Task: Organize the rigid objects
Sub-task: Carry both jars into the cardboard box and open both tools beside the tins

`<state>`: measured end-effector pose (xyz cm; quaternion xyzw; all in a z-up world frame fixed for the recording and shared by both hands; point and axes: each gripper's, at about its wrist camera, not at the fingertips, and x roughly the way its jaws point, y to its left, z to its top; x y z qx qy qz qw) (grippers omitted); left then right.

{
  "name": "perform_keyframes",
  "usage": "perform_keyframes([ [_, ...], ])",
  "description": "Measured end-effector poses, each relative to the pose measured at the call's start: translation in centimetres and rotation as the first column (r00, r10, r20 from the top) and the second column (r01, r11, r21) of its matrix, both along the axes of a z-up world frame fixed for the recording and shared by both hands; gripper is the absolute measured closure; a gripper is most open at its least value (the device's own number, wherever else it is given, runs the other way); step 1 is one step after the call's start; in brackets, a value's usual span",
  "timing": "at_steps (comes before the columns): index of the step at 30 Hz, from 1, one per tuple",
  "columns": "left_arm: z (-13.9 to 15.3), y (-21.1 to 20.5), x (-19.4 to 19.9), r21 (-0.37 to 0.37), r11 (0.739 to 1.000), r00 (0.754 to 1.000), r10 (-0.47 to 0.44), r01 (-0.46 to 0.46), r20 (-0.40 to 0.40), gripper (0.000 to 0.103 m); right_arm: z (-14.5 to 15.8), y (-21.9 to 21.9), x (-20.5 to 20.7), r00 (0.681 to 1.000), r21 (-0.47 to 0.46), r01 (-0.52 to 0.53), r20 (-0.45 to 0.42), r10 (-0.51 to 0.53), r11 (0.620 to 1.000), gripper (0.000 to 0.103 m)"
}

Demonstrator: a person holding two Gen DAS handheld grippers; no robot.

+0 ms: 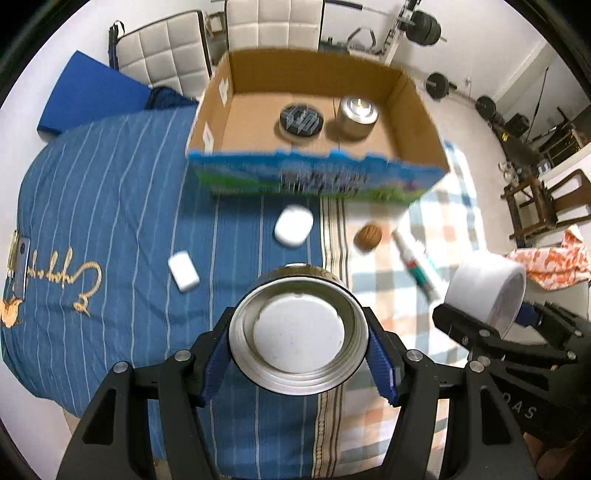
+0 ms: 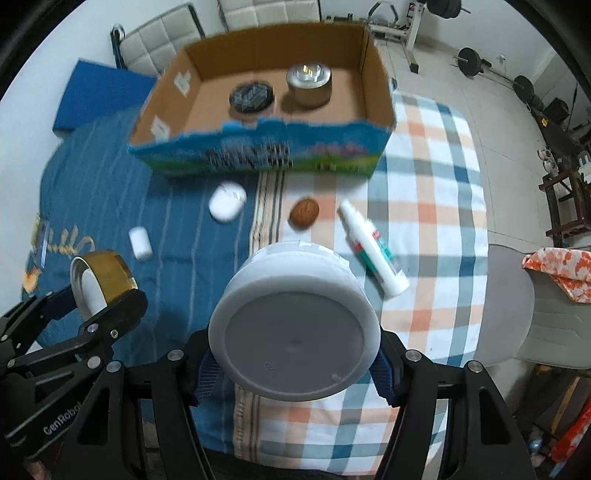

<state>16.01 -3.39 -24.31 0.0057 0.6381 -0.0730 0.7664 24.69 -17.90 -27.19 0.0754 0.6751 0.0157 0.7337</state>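
Observation:
My left gripper (image 1: 298,354) is shut on a round metal lid (image 1: 298,334) with a white inner face, held above the blue cloth; it also shows in the right wrist view (image 2: 99,282). My right gripper (image 2: 295,363) is shut on a white round container (image 2: 295,325), which also shows in the left wrist view (image 1: 485,291). An open cardboard box (image 1: 421,122) stands ahead and holds a black round piece (image 1: 301,120) and a steel cup (image 1: 356,116). On the cloth lie a white earbud case (image 1: 293,225), a small white block (image 1: 183,271), a walnut (image 1: 367,237) and a white tube (image 1: 415,264).
The striped blue cloth (image 1: 92,206) and the checked cloth (image 2: 436,192) cover the surface. White padded chairs (image 1: 273,24) stand behind the box. Gym weights (image 1: 424,26) and dark wooden furniture (image 1: 543,203) are at the right. A blue pad (image 1: 92,92) lies at the far left.

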Motion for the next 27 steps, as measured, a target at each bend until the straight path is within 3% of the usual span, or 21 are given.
perform_keyframes([
  [10,3.7,-0.1,8.5,-0.039,0.999,0.996,0.023,-0.020,0.086,0.041,2.9,-2.1,7.2,0.996,0.103,0.053,0.068,-0.061,0.993,0.034],
  [15,3.6,-0.3,14.7,-0.022,0.999,0.995,0.031,-0.029,0.094,0.041,2.2,-2.4,12.9,0.996,0.096,0.049,0.068,-0.056,0.994,0.034],
  [19,1.6,-0.3,20.4,0.004,0.999,0.998,0.041,-0.042,0.046,0.041,-1.0,-3.1,18.2,0.997,0.073,0.071,0.010,-0.072,0.995,0.034],
  [27,-7.4,-0.2,30.9,0.068,0.996,0.986,0.062,-0.053,-0.153,0.041,-10.3,-3.8,26.0,0.985,-0.003,0.088,-0.147,-0.087,0.996,0.034],
])
